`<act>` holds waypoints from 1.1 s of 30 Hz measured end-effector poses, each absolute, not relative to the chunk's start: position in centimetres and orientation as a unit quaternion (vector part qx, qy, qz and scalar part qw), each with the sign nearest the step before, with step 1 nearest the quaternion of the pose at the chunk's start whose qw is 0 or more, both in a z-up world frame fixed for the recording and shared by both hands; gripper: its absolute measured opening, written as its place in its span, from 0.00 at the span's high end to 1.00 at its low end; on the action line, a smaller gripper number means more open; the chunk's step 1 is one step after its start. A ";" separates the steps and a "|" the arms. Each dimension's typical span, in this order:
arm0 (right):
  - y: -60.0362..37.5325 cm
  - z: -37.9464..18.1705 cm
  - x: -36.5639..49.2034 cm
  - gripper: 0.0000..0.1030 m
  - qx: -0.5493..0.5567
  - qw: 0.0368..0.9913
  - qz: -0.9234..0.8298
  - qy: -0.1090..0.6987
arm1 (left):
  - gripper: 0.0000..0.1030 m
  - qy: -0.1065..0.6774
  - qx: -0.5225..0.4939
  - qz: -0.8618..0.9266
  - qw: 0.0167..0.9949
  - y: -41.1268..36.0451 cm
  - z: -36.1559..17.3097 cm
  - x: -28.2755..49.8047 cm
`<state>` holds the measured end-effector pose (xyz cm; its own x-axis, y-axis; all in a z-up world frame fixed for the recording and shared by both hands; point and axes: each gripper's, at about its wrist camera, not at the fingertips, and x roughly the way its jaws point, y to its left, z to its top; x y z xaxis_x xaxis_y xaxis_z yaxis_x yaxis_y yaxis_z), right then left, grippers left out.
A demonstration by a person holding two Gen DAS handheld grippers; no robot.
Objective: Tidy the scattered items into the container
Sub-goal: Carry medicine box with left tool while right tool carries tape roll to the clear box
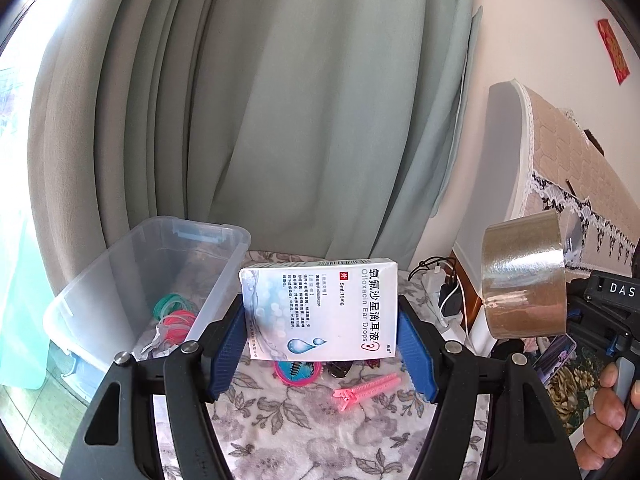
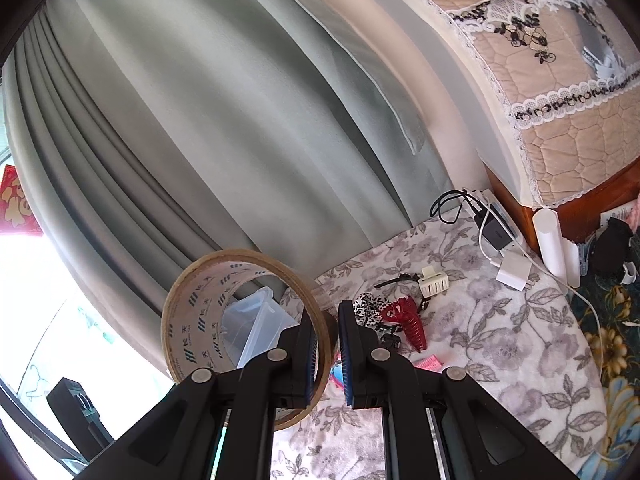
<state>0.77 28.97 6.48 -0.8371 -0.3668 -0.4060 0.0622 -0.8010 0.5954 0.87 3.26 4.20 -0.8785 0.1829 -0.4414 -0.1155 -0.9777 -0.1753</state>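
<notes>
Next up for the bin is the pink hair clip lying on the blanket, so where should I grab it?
Grip the pink hair clip across its narrow width near the middle, coming from above. It lies flat on the floral blanket, long and slim, with bare blanket on both sides.

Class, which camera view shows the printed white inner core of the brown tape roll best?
The right wrist view: the brown tape roll faces the camera, its printed inner core open to view. The left wrist view shows only its glossy brown outer band, side-on.

- White medicine box: "Ofloxacin Ear Drops", "5ml:15mg", with Chinese characters.
- Black housing at the right edge: "DAS".
- Tape roll inner core: repeated printed logo, unreadable.
</notes>
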 end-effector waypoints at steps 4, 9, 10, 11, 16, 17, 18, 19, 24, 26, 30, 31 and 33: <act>27.1 7.2 1.0 0.89 0.261 0.125 -0.917 -0.275 | 0.31 -0.091 -0.226 0.967 0.075 1.8 4.7 1.3; 24.4 8.1 1.0 0.89 0.261 0.145 -0.920 -0.254 | 0.31 -0.106 -0.219 0.968 0.063 -0.1 5.2 1.7; 23.9 8.3 1.0 0.89 0.261 0.150 -0.920 -0.251 | 0.31 -0.109 -0.218 0.968 0.060 -0.5 5.3 1.9; 23.3 8.4 0.9 0.89 0.261 0.156 -0.920 -0.247 | 0.31 -0.113 -0.214 0.969 0.057 -0.9 5.4 2.0; 19.9 8.2 0.1 0.89 0.278 0.180 -0.918 -0.217 | 0.31 -0.130 -0.202 0.970 0.034 -3.2 5.3 2.6; 19.2 8.0 -0.1 0.89 0.283 0.185 -0.917 -0.212 | 0.31 -0.135 -0.203 0.969 0.028 -3.7 5.1 2.6; 18.5 7.8 -0.4 0.89 0.288 0.190 -0.916 -0.207 | 0.31 -0.142 -0.205 0.968 0.022 -4.3 4.8 2.5; 17.8 7.5 -0.6 0.89 0.294 0.194 -0.914 -0.202 | 0.31 -0.148 -0.207 0.967 0.016 -5.0 4.5 2.3; 14.5 5.7 -2.1 0.89 0.323 0.214 -0.905 -0.178 | 0.31 -0.177 -0.209 0.962 -0.011 -8.3 3.2 1.7; 13.4 5.1 -2.8 0.89 0.331 0.219 -0.902 -0.172 | 0.31 -0.185 -0.209 0.960 -0.018 -9.4 2.8 1.4; 11.2 4.1 -4.4 0.89 0.346 0.228 -0.896 -0.159 | 0.31 -0.198 -0.209 0.957 -0.026 -11.3 2.3 0.9; 10.6 3.9 -4.8 0.89 0.350 0.230 -0.895 -0.156 | 0.31 -0.200 -0.209 0.957 -0.030 -11.7 2.1 0.8; 9.6 3.4 -5.7 0.89 0.358 0.234 -0.891 -0.149 | 0.31 -0.206 -0.209 0.955 -0.036 -12.7 1.7 0.6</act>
